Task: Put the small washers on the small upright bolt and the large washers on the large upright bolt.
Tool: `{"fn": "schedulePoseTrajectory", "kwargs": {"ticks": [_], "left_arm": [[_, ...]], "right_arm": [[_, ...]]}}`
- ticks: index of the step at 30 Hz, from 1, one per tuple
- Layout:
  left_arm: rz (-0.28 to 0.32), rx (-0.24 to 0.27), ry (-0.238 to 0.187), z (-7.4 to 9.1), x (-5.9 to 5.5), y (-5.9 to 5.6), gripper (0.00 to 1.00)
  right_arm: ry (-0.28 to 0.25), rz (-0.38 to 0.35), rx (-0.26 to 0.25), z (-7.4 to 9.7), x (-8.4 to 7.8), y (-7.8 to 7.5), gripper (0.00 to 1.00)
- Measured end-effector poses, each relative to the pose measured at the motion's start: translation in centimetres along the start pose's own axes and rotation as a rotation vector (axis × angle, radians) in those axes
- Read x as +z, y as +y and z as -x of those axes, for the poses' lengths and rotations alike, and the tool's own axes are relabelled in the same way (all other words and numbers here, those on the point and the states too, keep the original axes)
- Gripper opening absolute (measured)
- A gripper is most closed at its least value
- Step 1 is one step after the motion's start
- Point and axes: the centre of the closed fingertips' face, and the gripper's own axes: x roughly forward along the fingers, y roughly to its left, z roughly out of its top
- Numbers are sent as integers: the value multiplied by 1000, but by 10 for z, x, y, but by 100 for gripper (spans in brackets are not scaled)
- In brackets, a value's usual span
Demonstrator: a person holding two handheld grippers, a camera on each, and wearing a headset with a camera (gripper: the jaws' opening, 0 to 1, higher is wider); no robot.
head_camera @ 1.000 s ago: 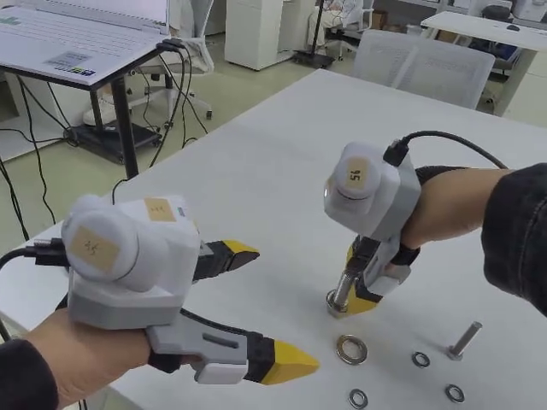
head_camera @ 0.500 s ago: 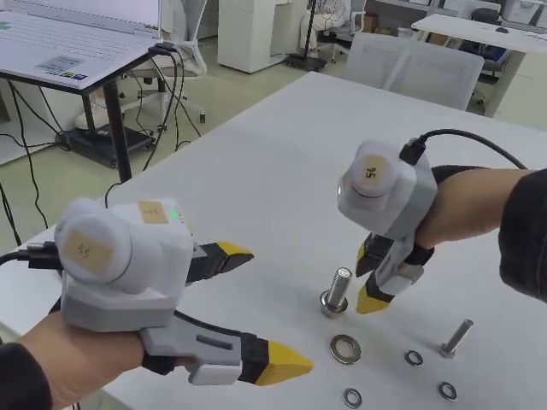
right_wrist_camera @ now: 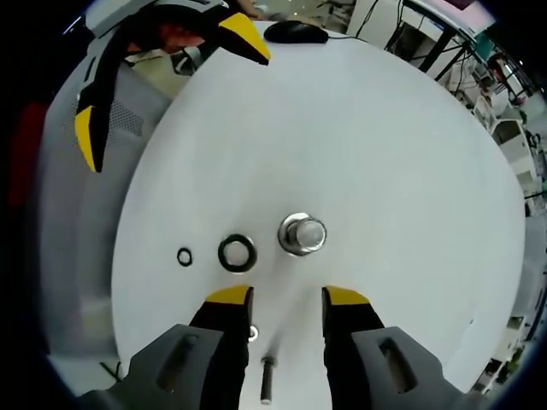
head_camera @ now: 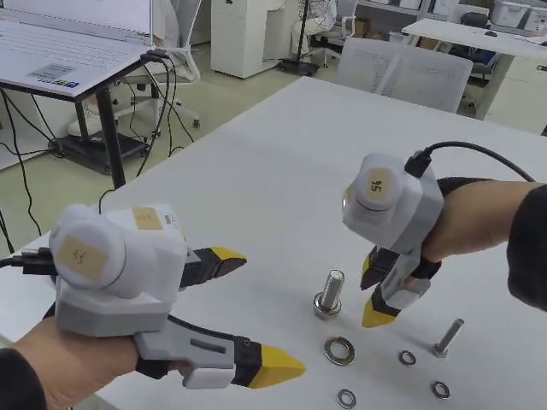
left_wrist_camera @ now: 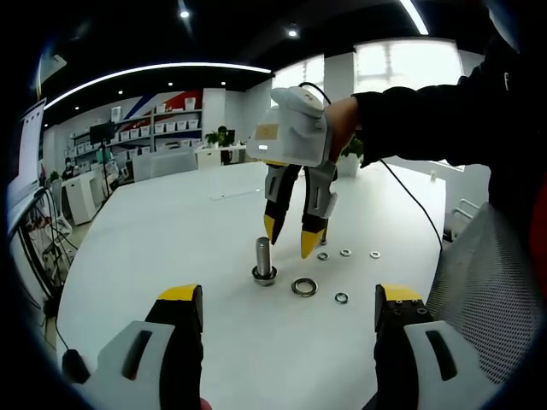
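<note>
Near the front edge of the white table (head_camera: 256, 171), the large bolt (head_camera: 329, 293) stands upright on its head. Just right of it the right gripper (head_camera: 373, 290) hangs with its tips pointing down, jaws a little apart and holding nothing. One large washer (head_camera: 339, 349) lies flat just on the near side of that bolt. Three small washers (head_camera: 408, 358) lie scattered to the right and nearer. The small bolt (head_camera: 447, 336) lies on its side at the right, among them. The left gripper (head_camera: 252, 312) is at the near left, jaws spread wide and empty, well apart from the parts. At the far left a laptop (head_camera: 60, 43) sits on a stand (head_camera: 109, 128) with cables (head_camera: 162, 94) hanging. A chair (head_camera: 402, 73) stands at the table's far edge.
</note>
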Motion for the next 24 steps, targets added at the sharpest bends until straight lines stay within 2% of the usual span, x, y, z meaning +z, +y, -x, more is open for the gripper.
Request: {"fn": "schedulePoseTrajectory", "kwargs": {"ticks": [9, 24], "left_arm": [[-3, -2, -3, -1, 2, 1, 82], [-7, -4, -10, -1, 2, 1, 82]], "right_arm": [[1, -5, 9, -3, -2, 11, 34], [-10, 9, 35, -18, 7, 34, 34]]}}
